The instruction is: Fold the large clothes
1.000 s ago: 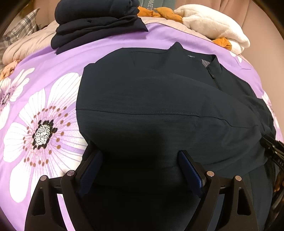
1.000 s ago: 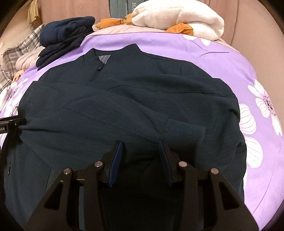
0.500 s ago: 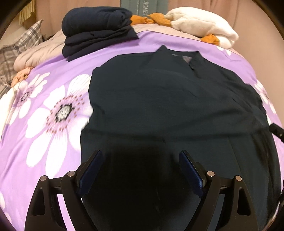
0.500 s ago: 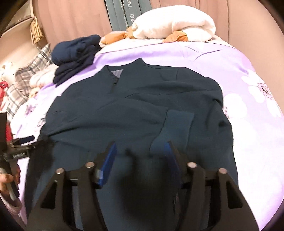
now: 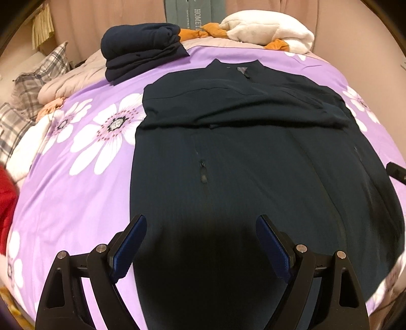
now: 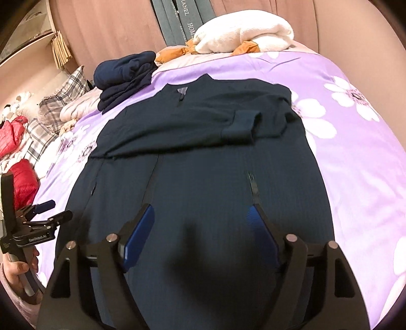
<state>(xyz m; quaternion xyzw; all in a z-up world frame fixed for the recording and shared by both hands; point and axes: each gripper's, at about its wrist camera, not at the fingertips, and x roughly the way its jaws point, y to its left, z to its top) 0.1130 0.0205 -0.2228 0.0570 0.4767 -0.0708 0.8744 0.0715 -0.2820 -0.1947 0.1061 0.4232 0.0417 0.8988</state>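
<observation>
Fingers [image 6: 138, 238] opening, empty, backed off over jacket [image 6: 203, 182]; sleeves now crossed on chest, hem fold next.

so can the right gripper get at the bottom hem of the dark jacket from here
Probably yes. The right gripper hangs over the lower part of the dark jacket, jaws opening with nothing between them, and nothing lies on that part.

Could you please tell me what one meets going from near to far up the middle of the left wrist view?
Left gripper → jacket → purple sheet → orange cloth → grey box.
</observation>
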